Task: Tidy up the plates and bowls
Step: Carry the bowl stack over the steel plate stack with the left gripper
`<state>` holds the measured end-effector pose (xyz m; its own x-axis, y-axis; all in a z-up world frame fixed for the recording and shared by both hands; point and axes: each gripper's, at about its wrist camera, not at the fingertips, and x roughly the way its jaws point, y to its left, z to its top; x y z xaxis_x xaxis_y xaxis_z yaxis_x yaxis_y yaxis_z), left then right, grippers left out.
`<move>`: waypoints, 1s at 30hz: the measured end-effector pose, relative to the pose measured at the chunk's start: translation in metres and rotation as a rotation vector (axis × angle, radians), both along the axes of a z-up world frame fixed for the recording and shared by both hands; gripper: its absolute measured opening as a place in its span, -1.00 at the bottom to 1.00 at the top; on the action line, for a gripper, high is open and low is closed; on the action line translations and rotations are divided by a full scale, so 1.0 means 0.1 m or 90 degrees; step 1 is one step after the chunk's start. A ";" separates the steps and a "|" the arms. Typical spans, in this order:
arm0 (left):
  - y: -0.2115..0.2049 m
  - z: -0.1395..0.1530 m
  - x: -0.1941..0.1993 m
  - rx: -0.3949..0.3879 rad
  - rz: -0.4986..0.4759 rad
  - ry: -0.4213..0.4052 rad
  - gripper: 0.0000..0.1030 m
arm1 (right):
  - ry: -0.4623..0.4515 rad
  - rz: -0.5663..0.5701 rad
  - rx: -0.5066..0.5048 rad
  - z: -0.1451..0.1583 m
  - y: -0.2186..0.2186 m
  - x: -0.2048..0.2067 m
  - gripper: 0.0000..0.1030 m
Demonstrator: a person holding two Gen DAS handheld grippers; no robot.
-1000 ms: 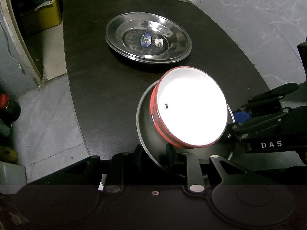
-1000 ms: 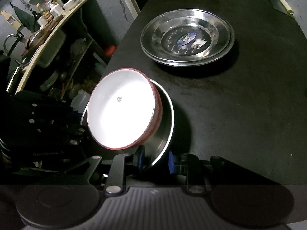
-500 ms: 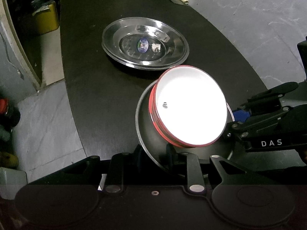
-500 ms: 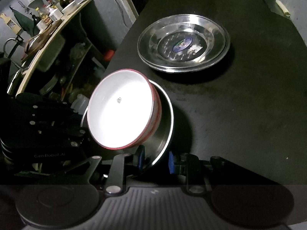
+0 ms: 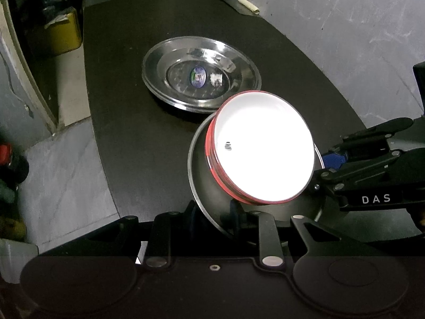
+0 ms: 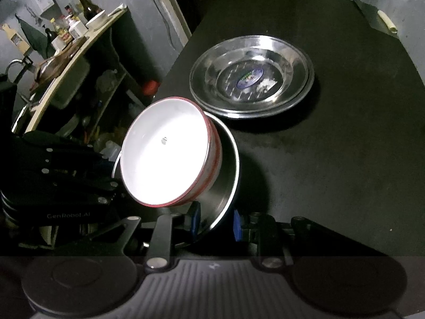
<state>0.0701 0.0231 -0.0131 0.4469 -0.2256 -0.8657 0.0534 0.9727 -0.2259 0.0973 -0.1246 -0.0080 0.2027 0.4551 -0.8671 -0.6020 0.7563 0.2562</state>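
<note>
Left wrist view: the left gripper (image 5: 212, 212) points steeply down at the dark table (image 5: 127, 133), its jaws clamped on the near rim of a tilted steel plate (image 5: 202, 186). A red-rimmed white bowl (image 5: 263, 151) rests in that plate. The right gripper (image 5: 329, 159) enters from the right and grips the plate's opposite rim. Ahead of the fingers lies a stack of steel plates (image 5: 201, 77).

Right wrist view: the right gripper (image 6: 216, 220) pinches the plate (image 6: 225, 186) edge between blue pads (image 6: 237, 224). The bowl (image 6: 167, 156) leans left of the fingers; the stack (image 6: 252, 77) lies ahead.
</note>
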 end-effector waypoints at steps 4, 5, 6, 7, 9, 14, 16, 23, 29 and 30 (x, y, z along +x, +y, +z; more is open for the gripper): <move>0.00 0.02 0.03 0.002 -0.004 -0.003 -0.47 | -0.003 -0.006 0.004 0.02 -0.01 0.02 -0.45; 0.00 0.03 0.03 0.002 -0.005 -0.004 -0.47 | -0.004 -0.007 0.004 0.02 -0.02 0.03 -0.45; -0.01 0.03 0.04 0.001 -0.006 -0.005 -0.47 | -0.006 -0.007 0.004 0.02 -0.02 0.03 -0.45; -0.01 0.03 0.04 0.001 -0.006 -0.006 -0.47 | -0.007 -0.008 0.004 0.03 -0.03 0.03 -0.45; -0.02 0.04 0.05 0.002 -0.009 -0.008 -0.47 | -0.010 -0.009 0.005 0.04 -0.04 0.04 -0.45; -0.03 0.08 0.04 0.004 -0.015 -0.015 -0.47 | -0.016 -0.013 0.007 0.08 -0.09 0.05 -0.45; -0.04 0.09 0.04 0.006 -0.017 -0.017 -0.47 | -0.020 -0.014 0.009 0.09 -0.11 0.06 -0.45; -0.08 0.13 0.07 0.004 -0.015 -0.033 -0.47 | -0.027 -0.015 0.016 0.12 -0.17 0.10 -0.45; -0.09 0.17 0.07 0.008 -0.008 -0.035 -0.47 | -0.028 -0.009 0.024 0.14 -0.20 0.14 -0.45; -0.10 0.18 0.07 0.008 -0.007 -0.036 -0.47 | -0.029 -0.008 0.024 0.14 -0.21 0.15 -0.45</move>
<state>0.0770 0.0136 0.0048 0.4923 -0.2196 -0.8423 0.0762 0.9748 -0.2096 0.1121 -0.1452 0.0065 0.2477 0.4846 -0.8389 -0.6035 0.7546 0.2577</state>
